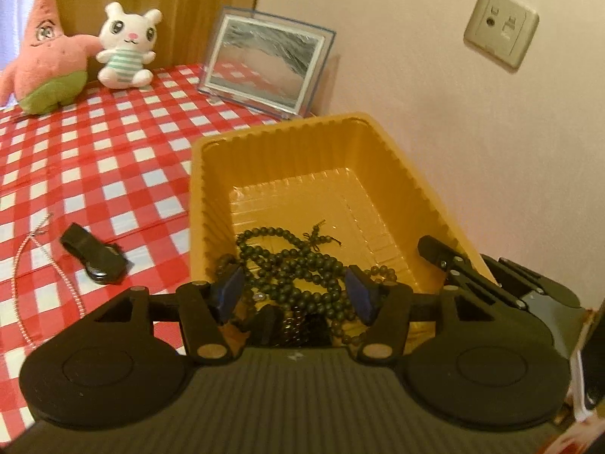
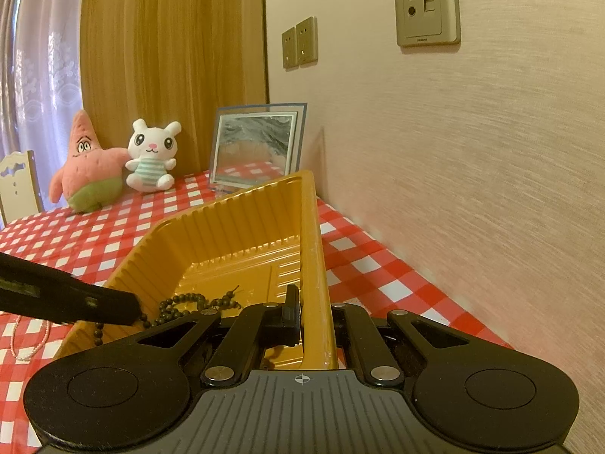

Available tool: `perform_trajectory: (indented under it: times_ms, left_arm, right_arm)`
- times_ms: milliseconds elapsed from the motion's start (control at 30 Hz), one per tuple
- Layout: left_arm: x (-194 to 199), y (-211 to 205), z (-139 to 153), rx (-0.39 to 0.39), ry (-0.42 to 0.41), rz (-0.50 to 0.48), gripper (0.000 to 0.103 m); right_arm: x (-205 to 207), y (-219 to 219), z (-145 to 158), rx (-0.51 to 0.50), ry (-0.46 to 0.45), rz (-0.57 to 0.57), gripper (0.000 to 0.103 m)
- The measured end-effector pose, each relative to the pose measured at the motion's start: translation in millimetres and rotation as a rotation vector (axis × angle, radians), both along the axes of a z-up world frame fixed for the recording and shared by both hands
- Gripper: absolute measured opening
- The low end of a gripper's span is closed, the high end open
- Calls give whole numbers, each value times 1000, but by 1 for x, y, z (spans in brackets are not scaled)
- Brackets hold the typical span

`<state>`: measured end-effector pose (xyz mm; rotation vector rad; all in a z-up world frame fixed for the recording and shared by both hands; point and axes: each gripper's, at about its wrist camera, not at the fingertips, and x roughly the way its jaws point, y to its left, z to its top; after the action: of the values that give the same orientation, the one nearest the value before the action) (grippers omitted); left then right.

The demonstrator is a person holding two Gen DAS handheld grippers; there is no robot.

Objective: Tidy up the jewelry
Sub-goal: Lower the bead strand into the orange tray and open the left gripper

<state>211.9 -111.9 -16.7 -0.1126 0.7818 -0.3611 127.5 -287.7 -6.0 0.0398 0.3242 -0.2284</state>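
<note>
A yellow plastic tray (image 1: 211, 196) sits on the red checked tablecloth near the wall. Dark bead necklaces (image 1: 298, 261) lie piled in its near end. My left gripper (image 1: 297, 289) is open and hovers over the beads, holding nothing. My right gripper (image 2: 314, 314) is shut on the tray's right wall (image 2: 315, 265), one finger inside and one outside; it also shows at the tray's right rim in the left wrist view (image 1: 465, 268). A pink-and-white bead necklace (image 1: 22, 268) and a black clip-like item (image 1: 96, 255) lie on the cloth left of the tray.
A framed picture (image 1: 264, 66) leans on the wall behind the tray. A pink star plush (image 1: 45, 56) and a white bunny plush (image 1: 126, 47) sit at the far edge. The wall runs close along the right. A white chair (image 2: 17, 185) stands far left.
</note>
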Motion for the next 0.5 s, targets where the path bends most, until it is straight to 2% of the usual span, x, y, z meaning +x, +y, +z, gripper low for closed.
perform_trajectory:
  times_ms: [300,500]
  left_arm:
    - [-23,50,8,16,-60,113,56]
    - [-39,89,2,57,-68,224,56]
  right_arm:
    - [0,0,0,-1,0,0,4]
    - [0,0,0,0,0,-1,4]
